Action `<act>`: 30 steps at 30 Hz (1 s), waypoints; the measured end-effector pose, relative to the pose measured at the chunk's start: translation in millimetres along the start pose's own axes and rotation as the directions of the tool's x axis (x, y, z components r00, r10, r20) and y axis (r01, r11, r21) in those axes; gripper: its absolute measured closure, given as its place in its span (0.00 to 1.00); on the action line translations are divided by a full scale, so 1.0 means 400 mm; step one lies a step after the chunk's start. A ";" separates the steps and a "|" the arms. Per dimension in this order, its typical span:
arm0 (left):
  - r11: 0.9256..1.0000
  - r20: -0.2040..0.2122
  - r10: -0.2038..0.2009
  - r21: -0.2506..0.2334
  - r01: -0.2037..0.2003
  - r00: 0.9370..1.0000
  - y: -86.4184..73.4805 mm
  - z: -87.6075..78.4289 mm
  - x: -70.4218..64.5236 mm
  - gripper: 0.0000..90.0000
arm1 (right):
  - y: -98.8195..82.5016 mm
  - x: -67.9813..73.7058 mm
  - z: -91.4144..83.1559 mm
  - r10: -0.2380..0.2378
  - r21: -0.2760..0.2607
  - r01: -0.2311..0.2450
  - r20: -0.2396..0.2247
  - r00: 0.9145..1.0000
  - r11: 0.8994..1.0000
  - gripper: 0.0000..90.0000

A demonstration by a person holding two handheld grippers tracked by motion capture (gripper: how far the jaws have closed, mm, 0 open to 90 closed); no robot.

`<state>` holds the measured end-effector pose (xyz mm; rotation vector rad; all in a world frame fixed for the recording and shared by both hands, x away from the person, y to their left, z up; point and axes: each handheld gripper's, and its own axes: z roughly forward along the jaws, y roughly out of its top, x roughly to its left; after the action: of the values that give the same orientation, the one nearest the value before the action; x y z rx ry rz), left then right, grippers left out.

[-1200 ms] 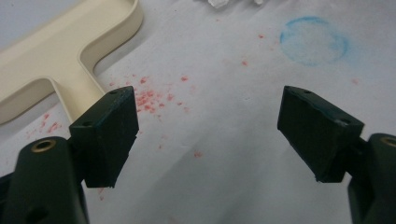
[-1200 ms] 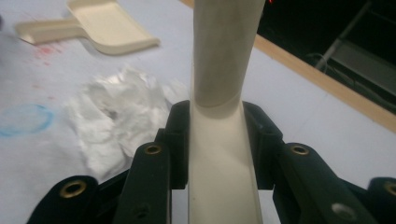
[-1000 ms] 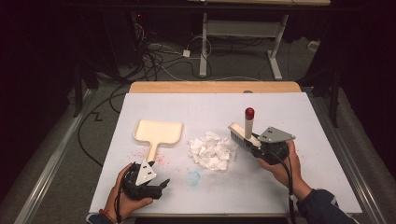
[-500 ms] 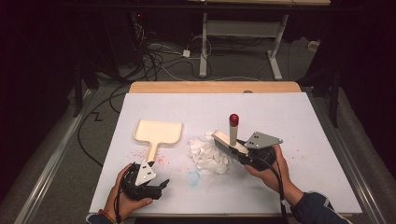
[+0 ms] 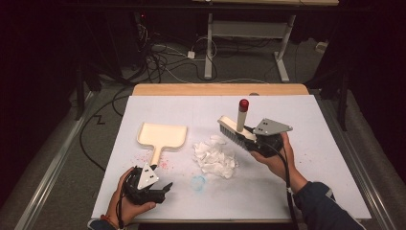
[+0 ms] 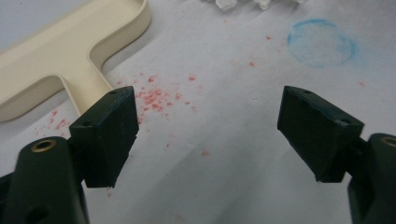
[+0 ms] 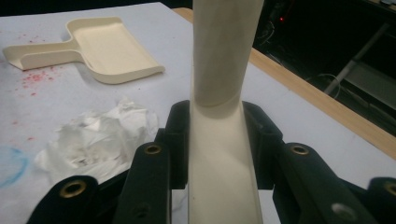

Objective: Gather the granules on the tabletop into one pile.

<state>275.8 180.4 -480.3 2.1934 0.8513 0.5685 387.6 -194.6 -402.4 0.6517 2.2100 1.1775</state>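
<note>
A: How do the jaws stand, starting at the left?

B: The left gripper (image 5: 163,188) rests low on the white table cover (image 5: 335,158) with its jaws wide apart and nothing between them. The handle of the cream dustpan (image 5: 162,135) lies just beyond one pad, probably its next pickup.

A: And the middle of the table?

B: A heap of crumpled white paper scraps (image 5: 215,158) lies beside the pan's open mouth, so a short push would carry them in.

A: And the right?

B: The right gripper (image 5: 249,140) has its jaws clamped narrow on the cream brush (image 5: 235,132), bristles apparently hanging just above the scraps' right edge, though contact is hard to judge.
</note>
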 end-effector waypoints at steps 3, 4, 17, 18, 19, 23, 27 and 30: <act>1.000 0.000 -0.005 0.002 0.005 1.000 -0.002 0.000 0.004 0.22 | -0.005 -0.019 0.049 -0.019 0.014 0.019 0.007 1.000 1.000 0.76; 1.000 0.001 -0.008 0.003 0.008 1.000 -0.003 0.001 0.004 0.22 | -0.008 -0.025 0.066 -0.034 0.020 0.034 0.006 0.999 0.999 0.76; 1.000 -0.006 -0.013 0.001 0.013 1.000 -0.007 -0.008 0.006 0.22 | -0.027 0.029 0.110 -0.108 0.016 0.113 -0.189 0.976 0.993 0.76; 1.000 -0.007 -0.011 0.001 0.011 1.000 -0.007 -0.009 0.006 0.22 | -0.030 0.034 0.101 -0.111 0.006 0.115 -0.206 0.972 0.993 0.76; 1.000 -0.008 -0.011 0.000 0.011 1.000 -0.007 -0.010 0.007 0.22 | -0.033 0.042 0.091 -0.108 0.000 0.111 -0.220 0.970 0.994 0.76; 1.000 -0.007 -0.007 0.003 0.007 1.000 -0.005 -0.008 0.008 0.22 | -0.042 0.061 0.063 -0.133 0.002 0.137 -0.238 0.962 0.991 0.76; 1.000 -0.008 -0.008 -0.001 0.008 1.000 -0.002 -0.007 0.006 0.22 | -0.037 0.060 0.048 -0.121 -0.004 0.123 -0.205 0.971 0.992 0.76; 1.000 -0.009 -0.009 0.000 0.009 1.000 -0.002 -0.006 0.007 0.22 | -0.030 0.050 0.035 -0.105 -0.012 0.104 -0.167 0.980 0.994 0.76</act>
<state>275.9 184.1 -478.9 2.1873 0.8647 0.5741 380.3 -179.4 -423.9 0.4429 2.3495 1.2210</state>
